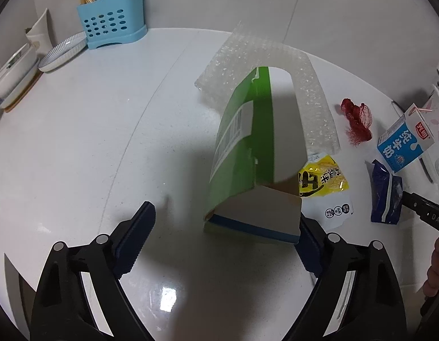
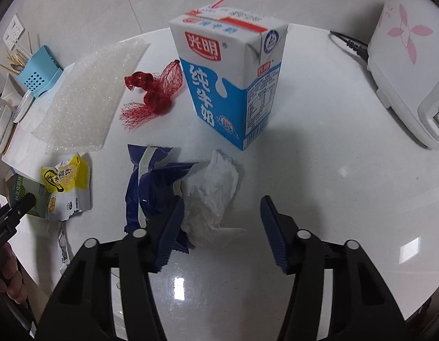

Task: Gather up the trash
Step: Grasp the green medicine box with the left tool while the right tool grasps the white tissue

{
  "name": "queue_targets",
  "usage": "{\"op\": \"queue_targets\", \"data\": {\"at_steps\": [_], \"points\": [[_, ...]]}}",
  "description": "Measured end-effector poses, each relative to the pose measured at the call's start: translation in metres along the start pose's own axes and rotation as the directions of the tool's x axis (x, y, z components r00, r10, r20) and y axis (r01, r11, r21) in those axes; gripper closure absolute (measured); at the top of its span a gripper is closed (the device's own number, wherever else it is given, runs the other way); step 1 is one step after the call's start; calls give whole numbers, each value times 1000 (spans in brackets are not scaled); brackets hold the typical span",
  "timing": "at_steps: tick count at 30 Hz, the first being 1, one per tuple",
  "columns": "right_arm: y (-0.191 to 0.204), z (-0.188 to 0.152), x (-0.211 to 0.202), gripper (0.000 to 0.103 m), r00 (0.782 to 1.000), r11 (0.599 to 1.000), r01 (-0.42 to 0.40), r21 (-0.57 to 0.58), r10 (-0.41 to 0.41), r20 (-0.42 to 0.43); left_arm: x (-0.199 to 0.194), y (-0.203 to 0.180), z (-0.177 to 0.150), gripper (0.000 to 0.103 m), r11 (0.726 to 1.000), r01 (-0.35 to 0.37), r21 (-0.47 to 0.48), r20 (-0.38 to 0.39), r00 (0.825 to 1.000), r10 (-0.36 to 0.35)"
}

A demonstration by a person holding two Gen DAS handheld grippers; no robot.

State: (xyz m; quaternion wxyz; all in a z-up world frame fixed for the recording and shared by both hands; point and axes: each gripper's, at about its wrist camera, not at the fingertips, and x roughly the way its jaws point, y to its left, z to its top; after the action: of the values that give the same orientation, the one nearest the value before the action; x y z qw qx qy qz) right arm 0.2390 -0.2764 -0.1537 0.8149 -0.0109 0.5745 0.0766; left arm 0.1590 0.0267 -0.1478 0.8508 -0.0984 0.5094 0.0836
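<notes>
My left gripper [image 1: 225, 213] is open over the white counter, jaws wide. A green cardboard box [image 1: 242, 142] lies flattened between them, its end against the right finger [image 1: 307, 244] and well apart from the left one. My right gripper [image 2: 222, 200] is open around a crumpled white tissue [image 2: 213, 193]; its left finger [image 2: 168, 227] rests on a dark blue wrapper [image 2: 145, 182] beside the tissue, and the right finger stands apart. Beyond stand a blue-and-white milk carton [image 2: 228, 85] with a straw, a red net [image 2: 154, 91], bubble wrap [image 2: 88, 93] and a yellow snack wrapper [image 2: 66, 182].
A blue utensil holder [image 1: 114, 25] and stacked dishes [image 1: 63, 51] sit at the counter's far left. A white appliance with a pink flower [image 2: 404, 56] and its cable [image 2: 347, 42] stand at the right. A person's hand [image 1: 435, 270] shows at the edge.
</notes>
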Motion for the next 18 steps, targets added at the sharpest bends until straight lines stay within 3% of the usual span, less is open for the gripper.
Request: {"op": "queue_targets", "data": {"at_steps": [7,10,14,18], "points": [[-2,1,12,73,999,1000,-8,-4,8,-39,4,-1,-1,29,1000,0,-17,-9,1000,0],[2,1,12,84,999,1000,-4,-26,3,-38,4,-3,-1,41,1000,-1,-12,-10,1000,1],[4,-1,6,90,1000,1000,25,-15,-25,-7,3,-2,-1,56,1000,12,-18,-6,1000,-13],[3,-4,2,93,999,999,35,-4,-35,10,-1,-3,0,56,1000,15,-14,8,1000,-15]]}}
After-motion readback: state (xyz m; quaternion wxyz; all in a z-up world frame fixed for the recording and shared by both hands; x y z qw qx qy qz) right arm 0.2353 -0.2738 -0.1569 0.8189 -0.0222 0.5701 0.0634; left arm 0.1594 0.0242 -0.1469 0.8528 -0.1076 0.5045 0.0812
